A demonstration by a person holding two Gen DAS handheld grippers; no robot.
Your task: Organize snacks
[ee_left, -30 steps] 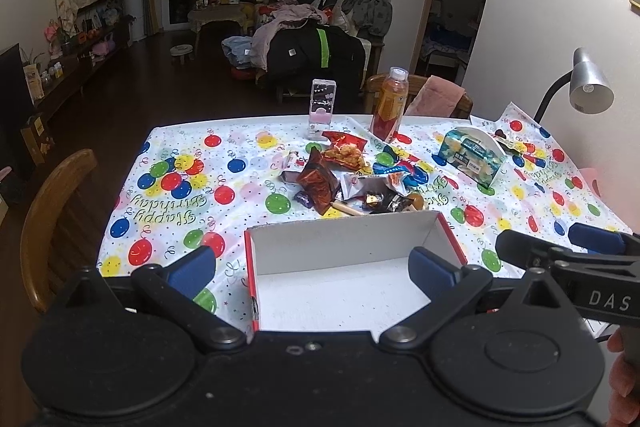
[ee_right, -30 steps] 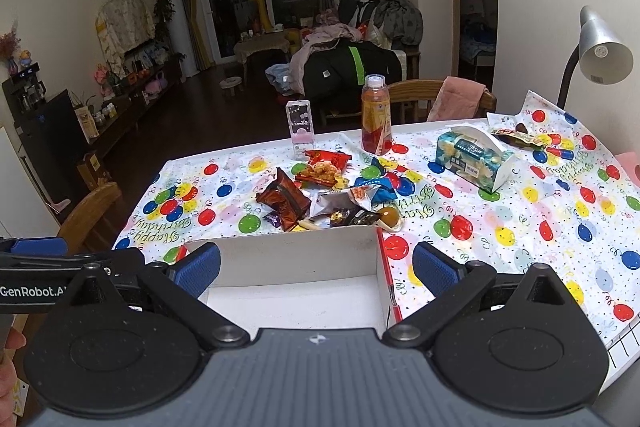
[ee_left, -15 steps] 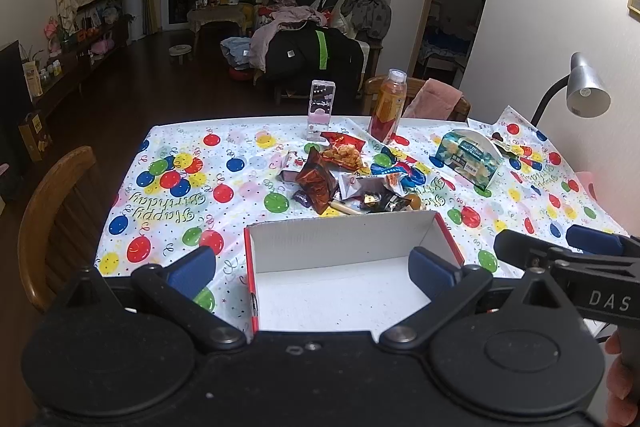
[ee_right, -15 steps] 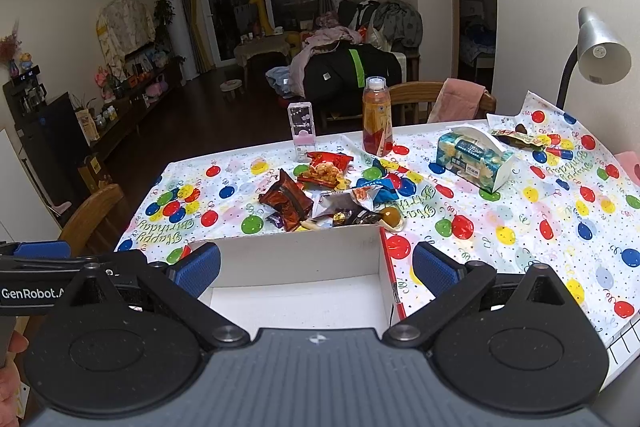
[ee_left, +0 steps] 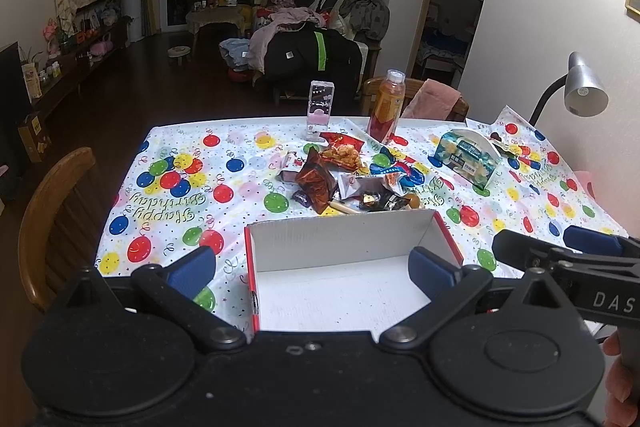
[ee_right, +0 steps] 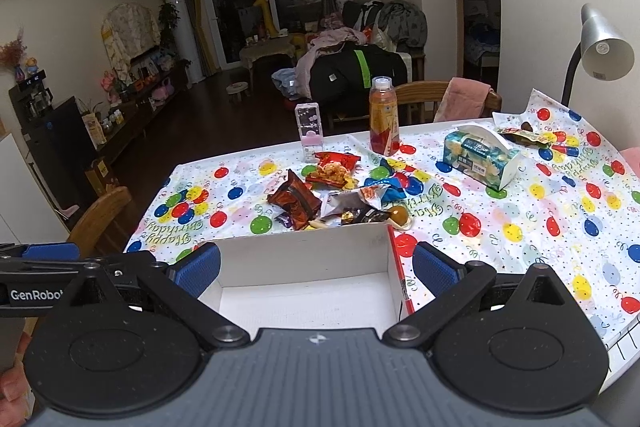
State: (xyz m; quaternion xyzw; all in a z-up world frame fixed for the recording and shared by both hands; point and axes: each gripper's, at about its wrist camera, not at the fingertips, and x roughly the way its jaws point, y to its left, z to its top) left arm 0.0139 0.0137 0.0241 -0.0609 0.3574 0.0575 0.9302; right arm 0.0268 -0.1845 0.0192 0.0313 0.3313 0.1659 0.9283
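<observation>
A white cardboard box with red outer sides sits open at the near edge of the table, with nothing inside. Just beyond it lies a heap of snack packets: a brown foil bag, a red packet showing fried pieces and several small wrapped sweets. My left gripper hovers open over the box's near side, empty. My right gripper also stands open and empty above the box. Each gripper shows at the edge of the other's view.
An orange drink bottle, a pink clear case and a tissue pack stand farther back on the balloon-print tablecloth. A wooden chair is at the left, a desk lamp at the right.
Both grippers have risen and drawn back slightly, so the table sits a little lower in view. Neither gripper has changed its opening.
</observation>
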